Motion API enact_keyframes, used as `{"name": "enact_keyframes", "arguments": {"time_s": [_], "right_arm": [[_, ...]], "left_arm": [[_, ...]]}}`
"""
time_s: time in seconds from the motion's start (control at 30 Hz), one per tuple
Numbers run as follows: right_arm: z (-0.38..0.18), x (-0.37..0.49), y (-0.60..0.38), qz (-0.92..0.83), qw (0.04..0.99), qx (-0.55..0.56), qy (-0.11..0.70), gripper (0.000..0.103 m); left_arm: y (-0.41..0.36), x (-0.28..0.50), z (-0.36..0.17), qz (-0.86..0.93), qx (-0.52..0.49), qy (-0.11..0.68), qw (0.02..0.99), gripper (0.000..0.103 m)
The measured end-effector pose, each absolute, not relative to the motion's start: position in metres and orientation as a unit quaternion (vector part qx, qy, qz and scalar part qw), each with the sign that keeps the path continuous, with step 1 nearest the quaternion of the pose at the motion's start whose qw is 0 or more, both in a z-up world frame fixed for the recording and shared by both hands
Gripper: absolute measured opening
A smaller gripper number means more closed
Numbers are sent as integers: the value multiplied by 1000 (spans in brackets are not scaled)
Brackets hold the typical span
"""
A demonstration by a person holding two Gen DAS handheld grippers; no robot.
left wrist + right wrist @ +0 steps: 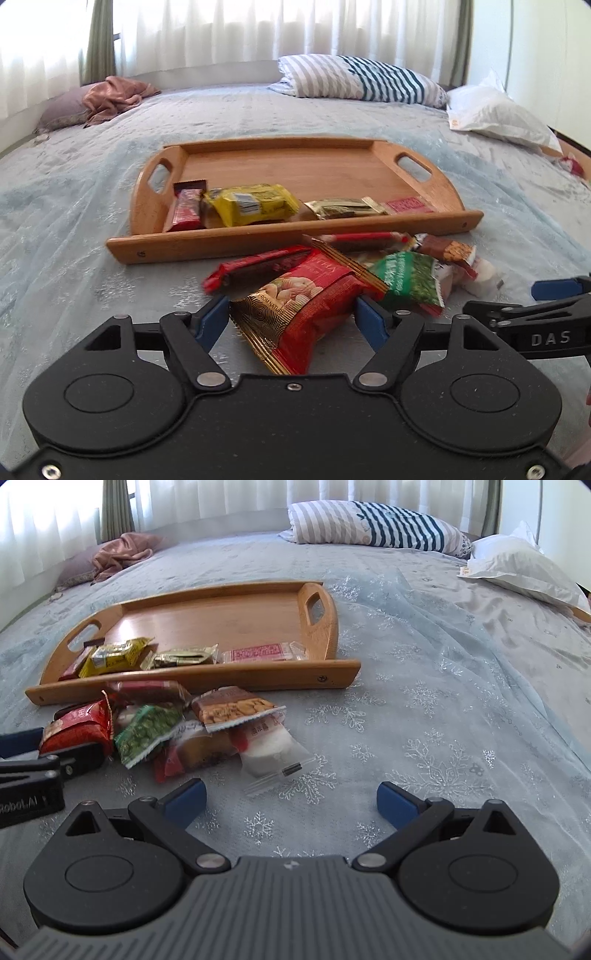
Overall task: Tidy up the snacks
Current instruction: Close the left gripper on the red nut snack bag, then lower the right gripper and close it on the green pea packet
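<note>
Left wrist: left gripper [291, 314] has the red nut packet [295, 306] between its blue fingers [371, 321], both pads against the packet's sides, so it reads as gripped. Packet's long axis runs toward the wooden tray [295, 240], which sits dead ahead, just past the snack pile.

Right wrist: right gripper [291, 799] jaws spread wide, holding nothing. Clear-wrapped white snack [273, 753] lies just ahead-left, green packet [147, 734] further left.
</note>
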State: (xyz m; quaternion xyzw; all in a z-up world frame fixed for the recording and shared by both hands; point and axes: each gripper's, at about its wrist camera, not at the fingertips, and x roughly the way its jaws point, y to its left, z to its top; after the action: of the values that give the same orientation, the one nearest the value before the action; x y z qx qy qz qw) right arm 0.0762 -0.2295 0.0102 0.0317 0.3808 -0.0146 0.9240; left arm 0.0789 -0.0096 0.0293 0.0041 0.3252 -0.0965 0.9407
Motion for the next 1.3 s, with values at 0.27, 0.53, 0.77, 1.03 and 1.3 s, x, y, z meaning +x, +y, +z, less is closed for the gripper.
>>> {"name": "enact_keyframes", "arguments": {"time_s": [0.27,0.53,0.77,1.03,1.3], "right_arm": [[45,71,-217,47,943,66,323,103],[34,88,-165,107,938,-3,330,103],[25,93,-137,100,944,-75,305,103],[14,92,-116,107,938,-138,299,94],[8,96,-115,94,939,-135,301,84]], "left_arm": [[33,77,43,-61,-32,309,949,71],[45,79,35,-48,-27,323,945,71],[57,76,31,-26,-42,326,944,71],[68,78,32,-10,-51,326,944,72],[66,76,30,-16,-50,331,942,72]]}}
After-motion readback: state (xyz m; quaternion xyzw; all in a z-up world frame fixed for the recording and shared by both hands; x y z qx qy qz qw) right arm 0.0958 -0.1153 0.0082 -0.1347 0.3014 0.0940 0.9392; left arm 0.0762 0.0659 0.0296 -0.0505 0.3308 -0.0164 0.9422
